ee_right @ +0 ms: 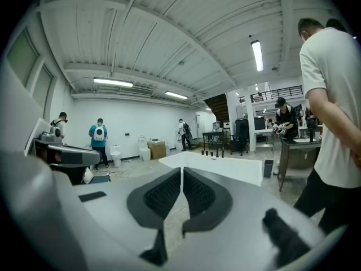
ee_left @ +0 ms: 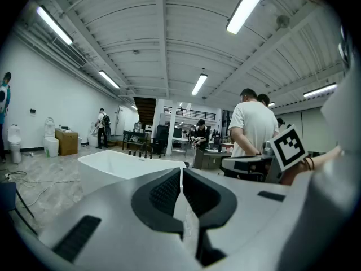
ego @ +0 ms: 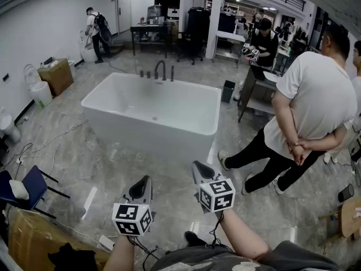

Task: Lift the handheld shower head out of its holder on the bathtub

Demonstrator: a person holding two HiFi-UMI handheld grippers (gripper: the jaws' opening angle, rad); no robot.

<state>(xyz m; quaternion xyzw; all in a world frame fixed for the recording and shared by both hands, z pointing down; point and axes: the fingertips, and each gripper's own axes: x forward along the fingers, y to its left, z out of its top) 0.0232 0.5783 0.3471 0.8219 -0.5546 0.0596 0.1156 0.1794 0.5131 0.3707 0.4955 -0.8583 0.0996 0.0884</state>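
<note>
A white freestanding bathtub [ego: 152, 109] stands mid-floor, a few steps ahead of me. On its far rim sit black fittings: a curved spout [ego: 161, 68] and slim upright pieces, the right one [ego: 172, 73] possibly the handheld shower head; too small to tell. My left gripper [ego: 144, 183] and right gripper [ego: 198, 168] are held low in front of me, well short of the tub, both shut and empty. The left gripper view shows shut jaws with the tub [ee_left: 121, 164] beyond. The right gripper view shows the same, with the tub [ee_right: 223, 165] ahead.
A person in a white T-shirt [ego: 313, 103] stands just right of the tub, hands behind the back. A blue chair [ego: 27, 187] and cables lie at the left. A cardboard box [ego: 56, 75], a black bin [ego: 228, 90] and desks stand further back.
</note>
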